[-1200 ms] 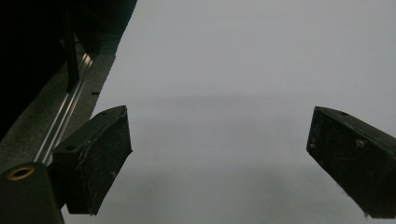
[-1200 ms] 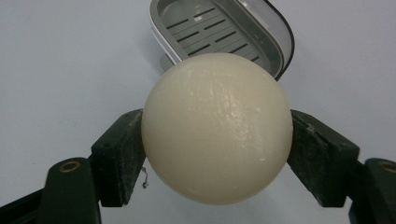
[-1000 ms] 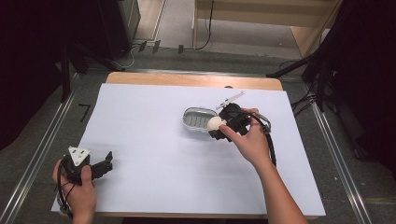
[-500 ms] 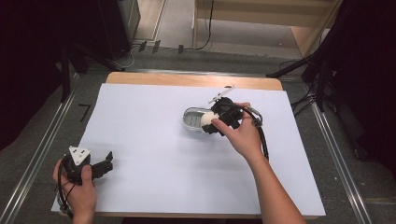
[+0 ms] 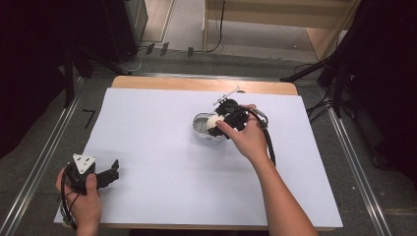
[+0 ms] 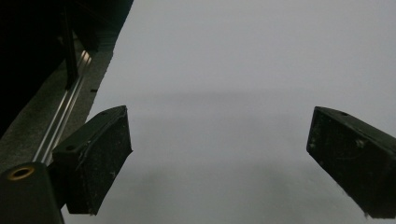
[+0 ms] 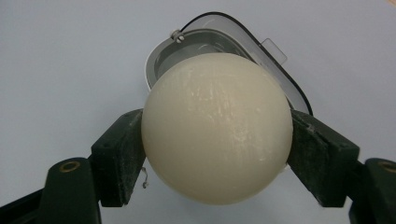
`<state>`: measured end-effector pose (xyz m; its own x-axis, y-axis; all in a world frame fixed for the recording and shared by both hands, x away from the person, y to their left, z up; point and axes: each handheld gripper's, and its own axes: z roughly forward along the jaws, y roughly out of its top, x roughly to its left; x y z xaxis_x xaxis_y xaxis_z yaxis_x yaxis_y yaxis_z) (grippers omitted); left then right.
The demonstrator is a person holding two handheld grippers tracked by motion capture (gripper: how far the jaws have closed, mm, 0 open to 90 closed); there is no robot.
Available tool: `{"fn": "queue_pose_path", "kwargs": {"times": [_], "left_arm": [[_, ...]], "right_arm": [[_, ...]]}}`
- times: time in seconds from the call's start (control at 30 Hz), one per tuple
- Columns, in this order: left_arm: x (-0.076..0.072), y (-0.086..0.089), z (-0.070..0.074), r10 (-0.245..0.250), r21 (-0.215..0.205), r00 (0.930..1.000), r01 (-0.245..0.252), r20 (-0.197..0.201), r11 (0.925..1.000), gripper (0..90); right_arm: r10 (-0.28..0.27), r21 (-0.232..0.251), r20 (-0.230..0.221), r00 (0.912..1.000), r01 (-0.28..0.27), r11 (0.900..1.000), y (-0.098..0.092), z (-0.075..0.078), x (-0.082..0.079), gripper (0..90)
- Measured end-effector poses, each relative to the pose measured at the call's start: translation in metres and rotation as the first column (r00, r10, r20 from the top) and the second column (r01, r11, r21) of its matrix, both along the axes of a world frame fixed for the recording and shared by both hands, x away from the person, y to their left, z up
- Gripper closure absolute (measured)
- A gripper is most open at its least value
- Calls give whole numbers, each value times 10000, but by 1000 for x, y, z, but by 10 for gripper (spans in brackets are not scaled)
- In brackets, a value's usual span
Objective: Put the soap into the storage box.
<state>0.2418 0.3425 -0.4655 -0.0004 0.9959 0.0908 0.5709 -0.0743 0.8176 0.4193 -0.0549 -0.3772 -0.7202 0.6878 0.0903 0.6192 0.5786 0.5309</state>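
Note:
A cream-white ball (image 7: 216,127) sits squeezed between the two black jaws of my right gripper (image 7: 216,154). In the high view that right gripper (image 5: 216,125) holds the ball (image 5: 213,122) just over a shallow grey oval dish (image 5: 200,125) near the middle of the table. The dish (image 7: 187,46) shows behind the ball in the right gripper view. My left gripper (image 5: 114,172) rests at the table's front left corner. Its jaws stand wide apart in the left gripper view, so the left gripper (image 6: 219,154) is open, with only white table cover between them.
A white sheet (image 5: 162,167) covers the wooden table. Metal rails (image 5: 44,157) run along both sides. A small white and black tool (image 5: 225,96) lies behind the dish. Dark stands and cables sit beyond the table's far edge.
My right hand has carried the ball a little left and toward the far edge, over the dish. The left hand has stayed put.

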Motion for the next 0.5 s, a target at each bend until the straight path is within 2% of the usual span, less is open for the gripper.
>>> {"fn": "queue_pose_path", "kwargs": {"times": [0.3, 0.43, 0.5], "left_arm": [[0, 0, 0, -15, -19, 10000, 15, -22, 10000, 71], [0, 0, 0, -16, -28, 10000, 15, -11, 10000, 72], [0, 0, 0, -22, -37, 10000, 22, -28, 10000, 71]], "right_arm": [[-341, -73, -325, 9989, 339, 9994, 8, -5, 10, 254], [-640, 245, -618, 9960, 656, 9975, 11, -7, 14, 254], [-747, 181, -630, 9952, 759, 9969, 13, -8, 16, 254]]}}
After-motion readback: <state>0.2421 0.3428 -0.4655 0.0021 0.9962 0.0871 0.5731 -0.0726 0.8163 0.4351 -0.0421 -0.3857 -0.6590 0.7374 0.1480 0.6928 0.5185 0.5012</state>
